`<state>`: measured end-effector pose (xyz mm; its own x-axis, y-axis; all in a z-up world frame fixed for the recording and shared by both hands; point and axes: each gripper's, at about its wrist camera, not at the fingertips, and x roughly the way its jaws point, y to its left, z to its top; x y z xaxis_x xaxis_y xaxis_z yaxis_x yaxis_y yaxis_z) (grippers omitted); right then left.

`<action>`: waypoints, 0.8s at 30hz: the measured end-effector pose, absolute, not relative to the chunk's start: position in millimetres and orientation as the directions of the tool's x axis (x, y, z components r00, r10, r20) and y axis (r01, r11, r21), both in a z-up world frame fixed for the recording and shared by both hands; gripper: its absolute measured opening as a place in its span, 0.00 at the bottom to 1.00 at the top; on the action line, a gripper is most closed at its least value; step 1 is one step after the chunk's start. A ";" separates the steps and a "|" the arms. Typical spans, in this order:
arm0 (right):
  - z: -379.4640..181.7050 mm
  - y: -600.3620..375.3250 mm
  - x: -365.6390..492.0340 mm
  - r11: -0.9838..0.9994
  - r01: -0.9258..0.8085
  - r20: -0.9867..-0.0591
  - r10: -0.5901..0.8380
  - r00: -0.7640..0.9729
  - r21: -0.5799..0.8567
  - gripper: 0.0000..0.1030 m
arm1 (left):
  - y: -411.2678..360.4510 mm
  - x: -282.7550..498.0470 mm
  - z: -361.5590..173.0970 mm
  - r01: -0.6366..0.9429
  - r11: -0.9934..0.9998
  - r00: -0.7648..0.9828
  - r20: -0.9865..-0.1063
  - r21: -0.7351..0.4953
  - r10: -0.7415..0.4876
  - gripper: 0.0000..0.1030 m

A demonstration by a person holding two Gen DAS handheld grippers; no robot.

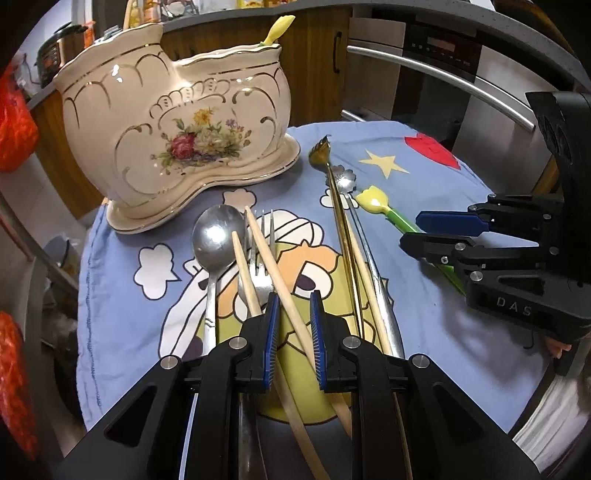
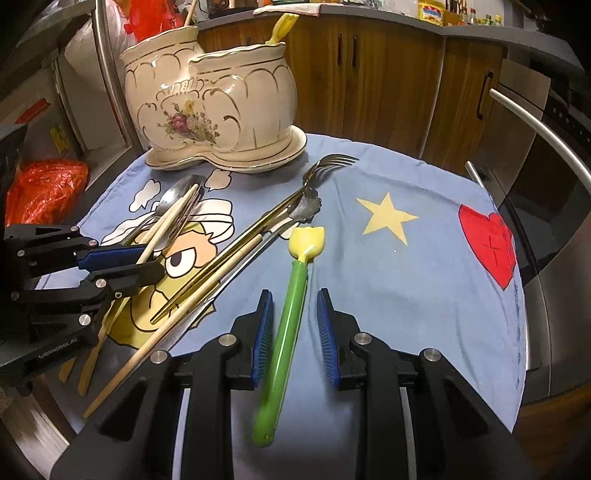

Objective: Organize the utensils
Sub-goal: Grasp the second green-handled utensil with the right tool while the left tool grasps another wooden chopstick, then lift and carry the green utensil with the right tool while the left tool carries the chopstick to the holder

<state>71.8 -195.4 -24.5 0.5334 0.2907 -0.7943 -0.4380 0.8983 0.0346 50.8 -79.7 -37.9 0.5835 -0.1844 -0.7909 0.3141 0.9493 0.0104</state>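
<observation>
A cream floral ceramic utensil holder stands at the back of the table, with a yellow tulip utensil in its right cup. My left gripper is open, its jaws either side of a wooden chopstick that lies over a steel fork and beside a steel spoon. My right gripper is open, its jaws either side of a green-handled yellow tulip spoon on the cloth.
A gold fork, a flower-shaped steel spoon and another chopstick lie in the middle of the blue cartoon cloth. Wooden cabinets and a steel oven handle are behind.
</observation>
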 end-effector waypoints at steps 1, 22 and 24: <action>-24.7 -195.0 72.1 0.899 -0.437 -0.794 0.291 0.534 0.035 0.23 | -80.2 51.2 -37.9 0.313 0.950 0.584 -0.791 0.014 -0.181 0.17; 1.8 -212.0 59.6 0.911 -0.394 -0.705 0.361 0.610 0.125 0.09 | -81.4 45.2 -27.5 0.311 0.950 0.625 -0.753 -0.001 -0.206 0.06; 4.9 -214.2 59.2 0.912 -0.388 -0.693 0.365 0.621 0.132 0.09 | -80.4 44.2 -24.8 0.315 0.949 0.626 -0.749 -0.011 -0.216 0.06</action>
